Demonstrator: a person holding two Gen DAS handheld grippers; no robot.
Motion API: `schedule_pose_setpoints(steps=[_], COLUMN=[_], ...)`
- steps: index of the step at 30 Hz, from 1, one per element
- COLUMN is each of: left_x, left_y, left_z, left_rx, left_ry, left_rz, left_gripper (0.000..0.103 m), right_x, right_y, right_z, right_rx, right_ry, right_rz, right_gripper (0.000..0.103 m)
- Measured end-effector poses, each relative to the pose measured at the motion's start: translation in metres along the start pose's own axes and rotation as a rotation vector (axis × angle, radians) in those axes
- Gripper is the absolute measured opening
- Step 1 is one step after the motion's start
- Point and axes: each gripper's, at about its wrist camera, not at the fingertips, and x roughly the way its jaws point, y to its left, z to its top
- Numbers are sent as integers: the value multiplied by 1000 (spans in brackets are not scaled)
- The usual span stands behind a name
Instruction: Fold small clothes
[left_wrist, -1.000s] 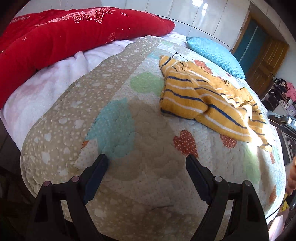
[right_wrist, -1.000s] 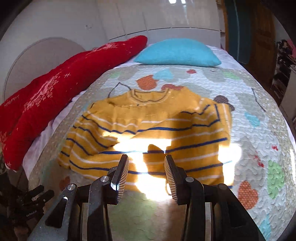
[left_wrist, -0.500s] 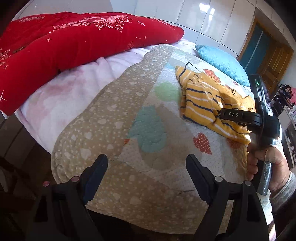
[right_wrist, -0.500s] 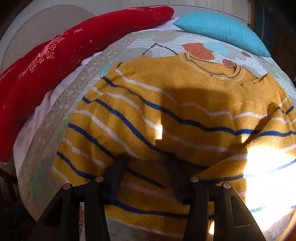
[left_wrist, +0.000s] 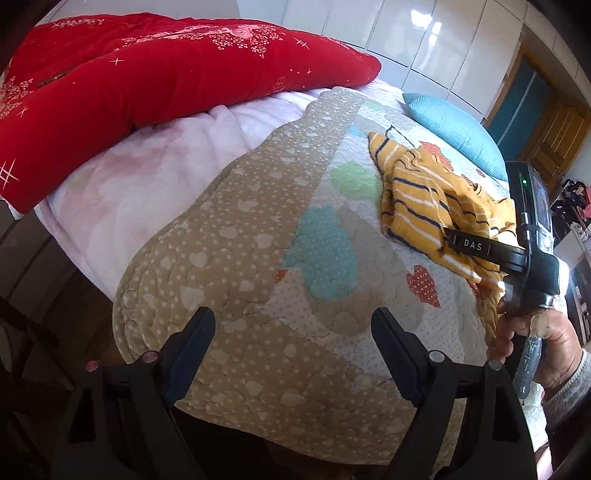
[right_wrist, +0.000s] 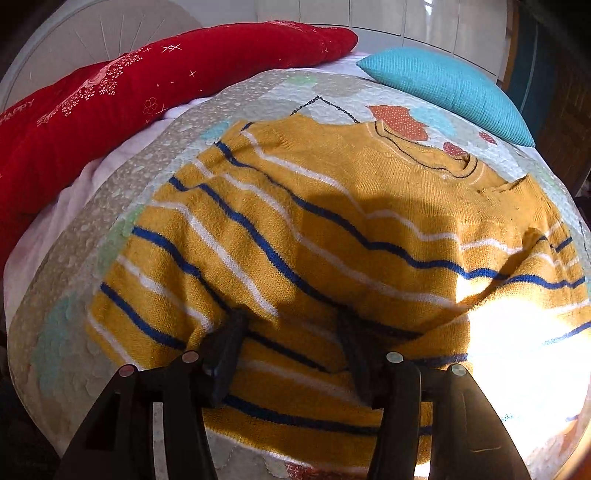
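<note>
The yellow knitted sweater with blue and white stripes (right_wrist: 332, 236) is spread on the heart-patterned quilt (left_wrist: 258, 258), short of the turquoise pillow (right_wrist: 443, 88). The right gripper (right_wrist: 291, 339) is set half-open, its tips pressed into the hem, nothing yet pinched. The left gripper (left_wrist: 291, 332) is held wide open and empty over bare quilt, well apart from the sweater. The first fold seems to be starting; closing on the hem is called for next.

The left hand-held gripper (left_wrist: 291, 332) fills the bottom of its own view, its two black fingers spread wide apart. At that frame's right edge, a bare hand (left_wrist: 532, 339) grips the handle of the right hand-held gripper (right_wrist: 291, 343), whose fingers in its own lower-centre view stand apart, tips sunk in knit fabric.
</note>
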Motion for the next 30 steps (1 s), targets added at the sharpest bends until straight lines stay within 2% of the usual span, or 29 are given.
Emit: schedule_pose_setpoints(steps=[18,30], left_x=[7,3], left_y=[6,10], left_z=[-3,-3], left_rx=[-16,-21], left_ry=[30,23], left_rz=[23,17], left_gripper=[86,86], right_x=[-3,-11], right_y=[-2,-1], right_z=[-5,0], right_rx=[1,-19], right_ry=[-32,-11], right_rz=[-2,-13], right_gripper=[59,59])
